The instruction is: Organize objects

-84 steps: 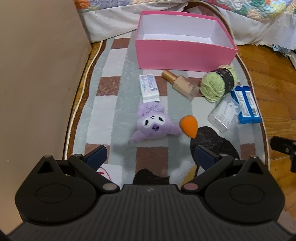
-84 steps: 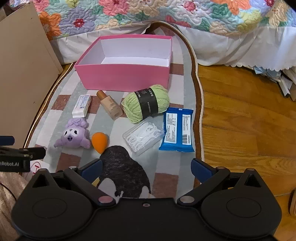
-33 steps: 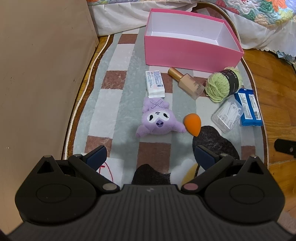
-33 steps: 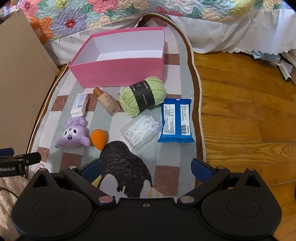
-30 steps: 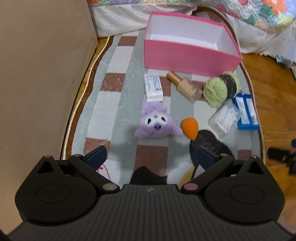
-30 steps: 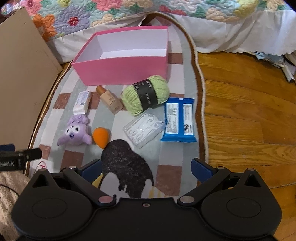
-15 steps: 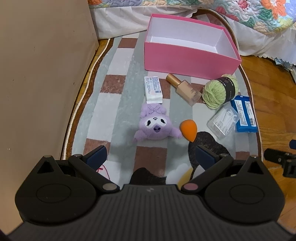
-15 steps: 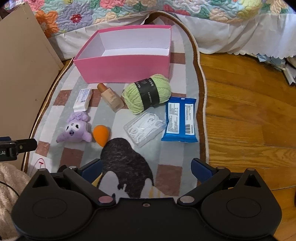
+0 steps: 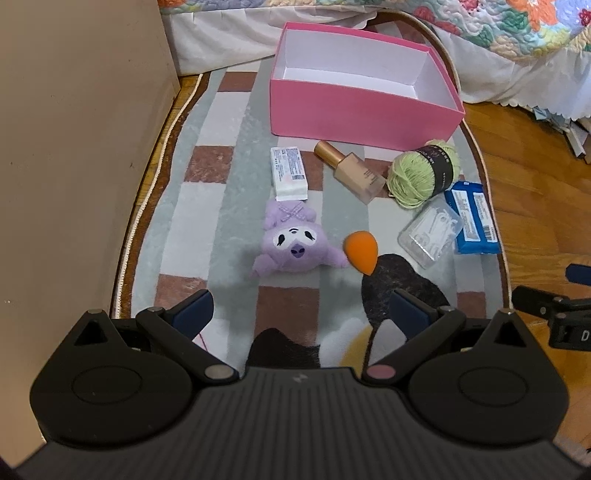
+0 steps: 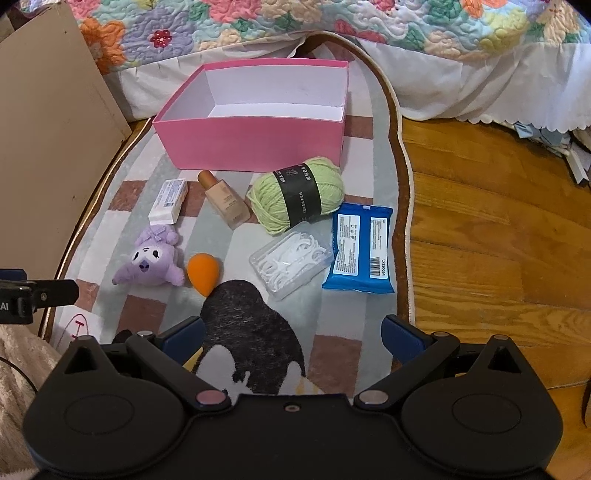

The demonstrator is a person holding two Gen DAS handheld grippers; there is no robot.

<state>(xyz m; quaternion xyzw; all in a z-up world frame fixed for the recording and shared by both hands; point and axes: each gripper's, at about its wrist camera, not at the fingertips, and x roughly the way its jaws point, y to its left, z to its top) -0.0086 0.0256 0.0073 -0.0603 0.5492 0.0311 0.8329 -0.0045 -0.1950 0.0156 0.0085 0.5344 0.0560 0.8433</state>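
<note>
An empty pink box (image 9: pixel 362 114) (image 10: pixel 255 147) stands at the far end of the rug. In front of it lie a small white carton (image 9: pixel 289 178) (image 10: pixel 168 201), a foundation bottle (image 9: pixel 351 171) (image 10: pixel 225 201), a green yarn ball (image 9: pixel 424 173) (image 10: pixel 299 194), a clear box of floss picks (image 9: pixel 430 230) (image 10: pixel 291 258), a blue wipes pack (image 9: pixel 472 218) (image 10: pixel 360 249), a purple plush (image 9: pixel 295 242) (image 10: pixel 151 262) and an orange sponge (image 9: pixel 362 251) (image 10: pixel 203 273). My left gripper (image 9: pixel 301 314) is open and empty, short of the plush. My right gripper (image 10: pixel 293 338) is open and empty, short of the floss box.
A checked rug (image 9: pixel 218 206) with a penguin pattern (image 10: pixel 251 325) lies on a wooden floor (image 10: pixel 498 236). A beige panel (image 9: pixel 74 147) stands along the left. A bed with a floral quilt (image 10: pixel 332 22) is behind the box.
Both grippers have drifted slightly over the rug and stayed open. No object on the rug has moved.
</note>
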